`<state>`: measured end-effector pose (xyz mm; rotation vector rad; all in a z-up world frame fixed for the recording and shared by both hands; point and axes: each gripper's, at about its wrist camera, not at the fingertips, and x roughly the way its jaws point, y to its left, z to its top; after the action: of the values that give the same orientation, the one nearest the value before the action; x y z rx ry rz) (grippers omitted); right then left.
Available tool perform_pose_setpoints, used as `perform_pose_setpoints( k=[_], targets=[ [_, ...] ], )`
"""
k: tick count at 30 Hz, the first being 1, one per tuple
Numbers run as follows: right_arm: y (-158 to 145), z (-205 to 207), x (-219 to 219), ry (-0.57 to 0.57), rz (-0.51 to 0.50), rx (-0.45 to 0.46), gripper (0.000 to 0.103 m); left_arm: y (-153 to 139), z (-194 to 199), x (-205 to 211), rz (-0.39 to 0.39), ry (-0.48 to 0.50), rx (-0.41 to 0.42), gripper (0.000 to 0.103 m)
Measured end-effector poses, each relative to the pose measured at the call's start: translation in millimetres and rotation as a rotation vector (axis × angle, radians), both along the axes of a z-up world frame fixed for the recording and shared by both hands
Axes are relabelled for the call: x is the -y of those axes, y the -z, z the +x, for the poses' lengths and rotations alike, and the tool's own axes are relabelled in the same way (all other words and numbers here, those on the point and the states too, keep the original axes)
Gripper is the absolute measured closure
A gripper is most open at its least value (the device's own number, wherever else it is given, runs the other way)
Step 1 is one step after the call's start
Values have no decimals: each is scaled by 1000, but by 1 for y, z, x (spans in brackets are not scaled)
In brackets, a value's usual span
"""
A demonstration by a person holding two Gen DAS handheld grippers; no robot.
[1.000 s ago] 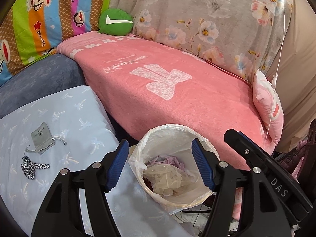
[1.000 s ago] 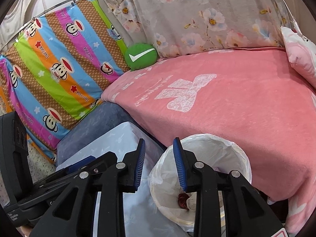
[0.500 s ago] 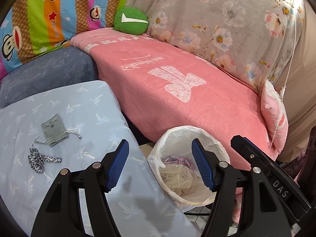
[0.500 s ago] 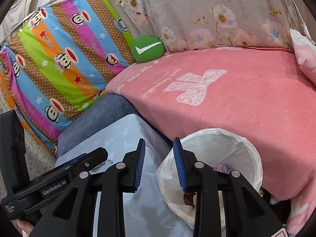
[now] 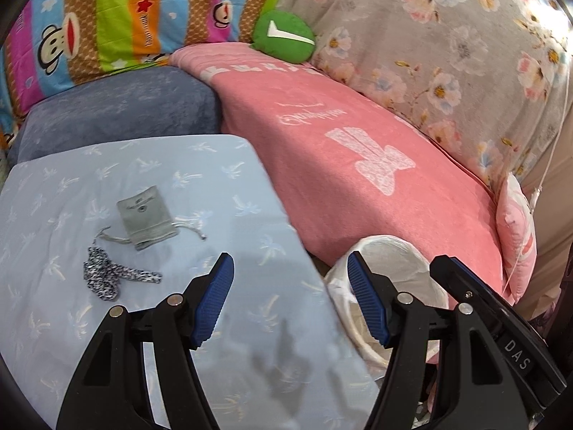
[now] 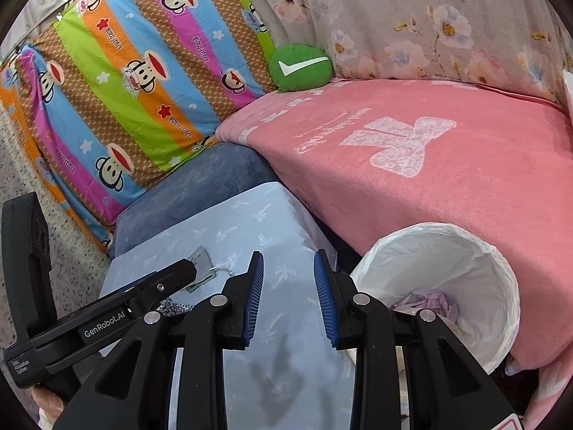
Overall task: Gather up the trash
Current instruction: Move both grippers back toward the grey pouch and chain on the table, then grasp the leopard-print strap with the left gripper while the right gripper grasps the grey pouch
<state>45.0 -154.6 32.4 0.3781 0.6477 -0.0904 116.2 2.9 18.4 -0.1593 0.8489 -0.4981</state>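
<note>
Trash for you lies on the pale blue cloth point(image 5: 250, 322): a speckled strip point(image 5: 111, 276) furthest left, then a grey drawstring pouch point(image 5: 147, 215) just beside it, both flat and apart from the bin, probably so each one can be pinched alone. Your left gripper point(image 5: 290, 301) hangs above the cloth, jaws wide and empty. Your right gripper point(image 6: 288, 301) is about half open, also holding nothing. At the right, the lined bin point(image 6: 476, 265) stands against the pink blanket point(image 5: 358, 165), near for dropping. Its bottom is partly hidden behind the fingers, and from the right wrist view the pouch is mostly covered.
</note>
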Motion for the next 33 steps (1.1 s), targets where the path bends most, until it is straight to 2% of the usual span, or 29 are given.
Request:
perform_pose_setpoints(
  k=[9, 19, 27, 33],
  targets=[
    [16, 33, -54, -92, -19, -47, 73, 28, 19, -62, 19, -132, -60, 40],
    [48, 82, -110, -178, -35, -125, 73, 77, 46, -124, 69, -271, -168, 40],
    [86, 128, -143, -230, -33, -203, 73, 112, 71, -151, 64, -313, -250, 40],
    [111, 162, -160, -254, -38, -248, 73, 126, 85, -153, 52, -291, -272, 41]
  ],
)
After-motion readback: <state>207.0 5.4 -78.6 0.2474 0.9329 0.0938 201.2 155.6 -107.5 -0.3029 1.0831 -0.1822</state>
